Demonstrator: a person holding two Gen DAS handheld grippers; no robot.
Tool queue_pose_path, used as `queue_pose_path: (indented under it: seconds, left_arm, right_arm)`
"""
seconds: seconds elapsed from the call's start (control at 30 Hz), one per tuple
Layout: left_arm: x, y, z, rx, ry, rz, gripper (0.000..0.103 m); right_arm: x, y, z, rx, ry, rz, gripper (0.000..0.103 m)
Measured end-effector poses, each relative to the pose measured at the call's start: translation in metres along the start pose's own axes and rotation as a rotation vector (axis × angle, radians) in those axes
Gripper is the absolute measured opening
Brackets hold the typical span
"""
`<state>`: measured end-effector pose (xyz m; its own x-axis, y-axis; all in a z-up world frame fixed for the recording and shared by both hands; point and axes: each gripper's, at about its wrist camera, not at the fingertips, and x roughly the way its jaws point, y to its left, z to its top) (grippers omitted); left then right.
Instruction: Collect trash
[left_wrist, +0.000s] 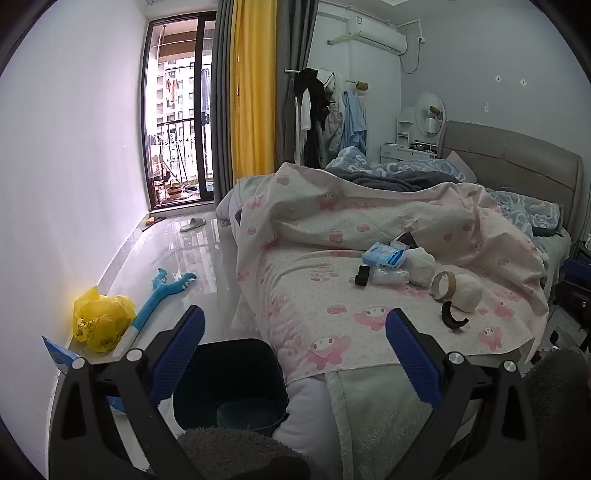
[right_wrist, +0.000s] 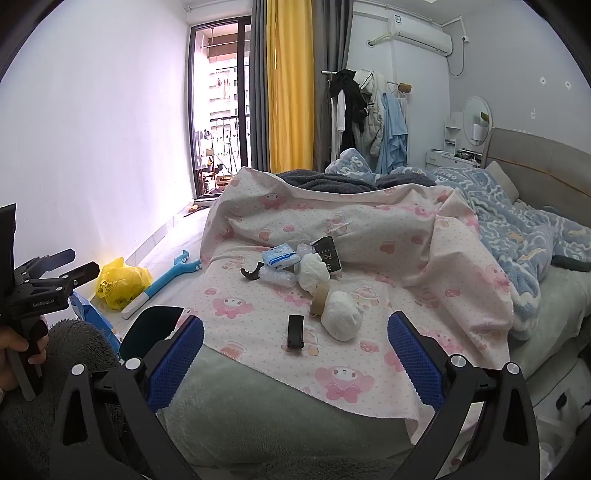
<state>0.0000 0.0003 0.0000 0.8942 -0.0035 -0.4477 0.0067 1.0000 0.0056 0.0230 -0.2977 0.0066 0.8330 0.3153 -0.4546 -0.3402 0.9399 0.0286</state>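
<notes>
Against the left wall, a yellow bag (left_wrist: 101, 325) sits crumpled on the floor with a blue toy (left_wrist: 166, 291) lying beside it; neither is being reached for. Just right of them, at the foot of the bed (right_wrist: 528, 158), stands a dark bin (left_wrist: 236, 380), mouth up and close against the mattress corner, probably so that scraps can be dropped in with a short swing from the bedding.

The left gripper (left_wrist: 295, 332) hovers over that bin with its blue fingers spread wide and nothing between them. From the right wrist view it appears at the far left edge, held in the person's hand, well away from the litter.

Further right, the trash lies loose on the pink sheet (right_wrist: 258, 314). Nearest the foot is a small black clip (right_wrist: 295, 330), then a white paper wad (right_wrist: 341, 319) touching a tape roll (right_wrist: 319, 297) tilted on its edge. Behind them a second white wad (right_wrist: 313, 275), a clear plastic wrapper (right_wrist: 277, 277), a blue tissue pack (right_wrist: 280, 257), a dark packet (right_wrist: 328, 254) and a black hook-shaped scrap (right_wrist: 251, 271) bunch together.

The right gripper (right_wrist: 295, 343) faces this litter from the foot of the bed, its fingers also apart and empty, the clip and nearer wad lying roughly on its line. That aim suggests it is set to do the picking; nothing has been lifted yet.
</notes>
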Motion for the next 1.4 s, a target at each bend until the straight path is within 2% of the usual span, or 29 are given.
queue_pose_path:
  seconds: [1.4]
  left_arm:
    - [0.0002,-0.0005,-0.0001,0.01,0.003,0.005,0.1]
  right_arm:
    - [0.0008,-0.0012,-0.0007,0.0,0.002,0.0,0.101]
